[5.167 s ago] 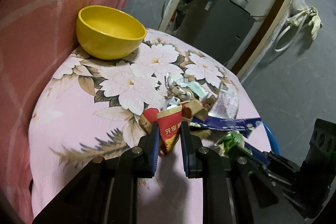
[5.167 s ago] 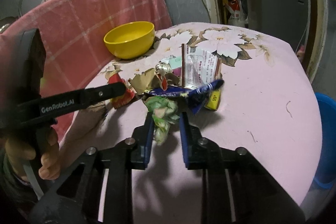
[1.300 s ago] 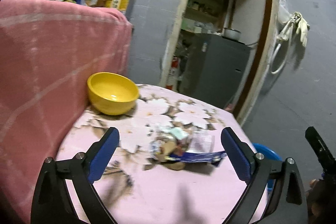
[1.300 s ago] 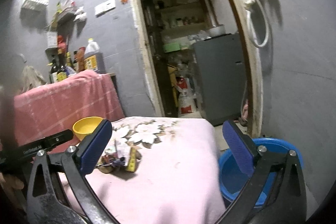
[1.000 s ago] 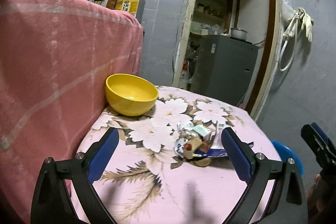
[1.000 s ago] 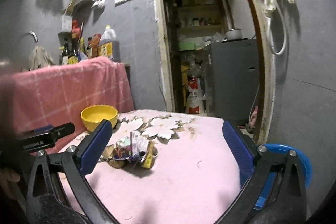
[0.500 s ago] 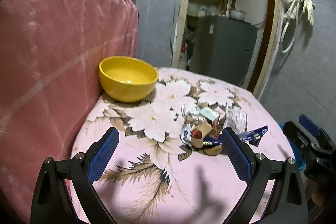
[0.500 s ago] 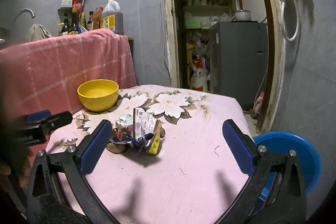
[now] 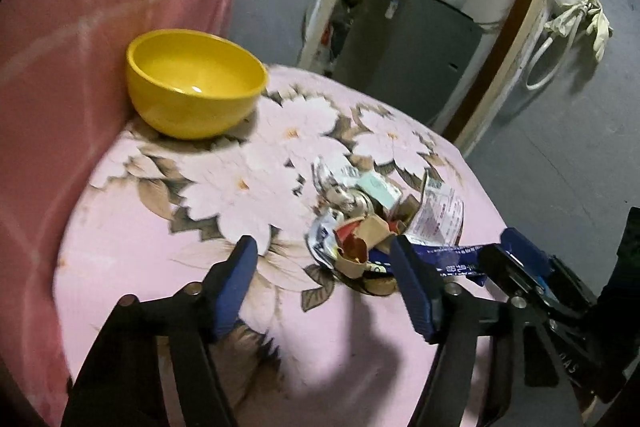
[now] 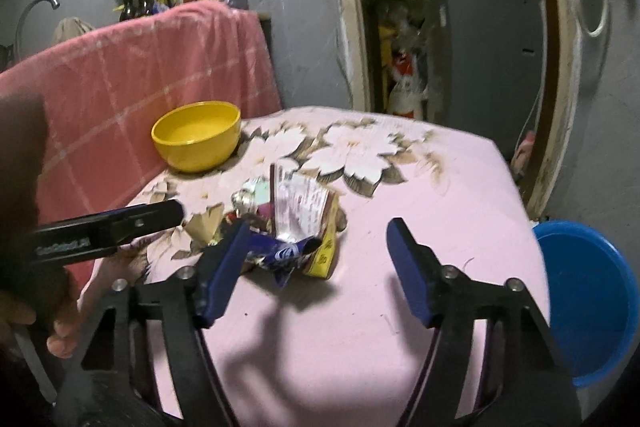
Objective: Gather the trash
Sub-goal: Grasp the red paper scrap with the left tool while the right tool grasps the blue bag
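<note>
1. My left gripper point(image 9: 324, 281) has just been narrowing its jaws; they stand apart with nothing pinched, low over the tabletop point(image 9: 352, 347), just short of the trash pile point(image 9: 380, 223).
2. My right gripper point(image 10: 316, 263) has also been closing but is still spread wide, empty, the pile before its left finger.
3. The pile lies mid-tabletop; a yellow bowl point(image 10: 197, 135) sits at the far left corner, and a blue basin point(image 10: 588, 299) stands off the right edge.

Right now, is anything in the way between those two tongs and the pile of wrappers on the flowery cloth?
Nothing visible. Both tongs, the left and right, have just been closing, nothing between them; only bare cloth lies before the wrapper pile.
</note>
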`<state>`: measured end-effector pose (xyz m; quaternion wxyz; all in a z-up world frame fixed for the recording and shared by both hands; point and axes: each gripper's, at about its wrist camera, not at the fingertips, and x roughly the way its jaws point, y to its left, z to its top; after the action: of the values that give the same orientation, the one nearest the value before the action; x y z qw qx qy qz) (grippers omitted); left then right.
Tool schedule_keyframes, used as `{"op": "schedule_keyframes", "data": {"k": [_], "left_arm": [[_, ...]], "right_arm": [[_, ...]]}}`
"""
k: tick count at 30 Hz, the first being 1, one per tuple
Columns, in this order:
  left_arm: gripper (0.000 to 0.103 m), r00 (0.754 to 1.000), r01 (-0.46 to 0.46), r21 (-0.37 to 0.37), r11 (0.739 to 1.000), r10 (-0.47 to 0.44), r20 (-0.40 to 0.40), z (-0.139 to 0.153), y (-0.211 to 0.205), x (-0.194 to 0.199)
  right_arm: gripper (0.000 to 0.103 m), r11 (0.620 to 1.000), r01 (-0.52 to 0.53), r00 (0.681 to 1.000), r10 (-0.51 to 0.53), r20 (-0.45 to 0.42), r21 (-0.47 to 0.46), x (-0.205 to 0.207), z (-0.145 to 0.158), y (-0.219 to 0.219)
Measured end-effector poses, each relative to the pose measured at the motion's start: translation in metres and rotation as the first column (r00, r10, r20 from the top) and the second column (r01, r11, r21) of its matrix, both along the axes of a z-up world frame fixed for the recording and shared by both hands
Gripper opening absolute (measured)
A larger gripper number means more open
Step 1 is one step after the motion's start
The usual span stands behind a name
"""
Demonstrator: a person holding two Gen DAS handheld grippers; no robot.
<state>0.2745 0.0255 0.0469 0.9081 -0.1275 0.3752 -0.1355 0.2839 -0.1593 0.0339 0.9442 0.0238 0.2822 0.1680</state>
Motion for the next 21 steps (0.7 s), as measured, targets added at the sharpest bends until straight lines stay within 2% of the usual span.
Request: {"op": "schedule_keyframes", "data": {"k": [4, 9, 11, 15, 19, 21], "left_arm": [[0.05, 0.999, 0.039, -0.004, 0.999, -0.039, -0.028, -0.004, -0.006, 0.004], [0.038, 0.997, 0.061, -0.021, 0.998, -0.062, -0.05, -0.004, -0.011, 0.007], [0.033, 0.996, 0.067, -0.023, 0.997, -0.068, -0.053, -0.004, -0.013, 0.009], [0.025, 0.997, 0.065, -0.025, 0.998, -0.067, -0.047, -0.002, -0.016, 0.008], [0.021, 0.997, 0.063, -0.027, 0.998, -0.065, -0.048, -0.002, -0.016, 0.008], [0.013, 0.996, 0.065, -0.027, 0.998, -0.066, -0.052, -0.002, -0.016, 0.008]], "right_arm": [[0.083, 1.0, -0.02, 0.999, 0.021, -0.037, 0.023, 0.004, -0.004, -0.002], [0.069, 0.997, -0.042, 0.994, 0.048, -0.094, 0.068, 0.008, -0.011, -0.007], [0.066, 0.996, -0.052, 0.992, 0.06, -0.11, 0.075, 0.008, -0.012, -0.007], [0.063, 0.994, -0.073, 0.987, 0.083, -0.137, 0.078, 0.008, -0.016, -0.005], [0.063, 0.994, -0.086, 0.984, 0.096, -0.151, 0.072, 0.007, -0.018, -0.004], [0.062, 0.993, -0.091, 0.982, 0.102, -0.159, 0.071, 0.007, -0.02, -0.004]]}}
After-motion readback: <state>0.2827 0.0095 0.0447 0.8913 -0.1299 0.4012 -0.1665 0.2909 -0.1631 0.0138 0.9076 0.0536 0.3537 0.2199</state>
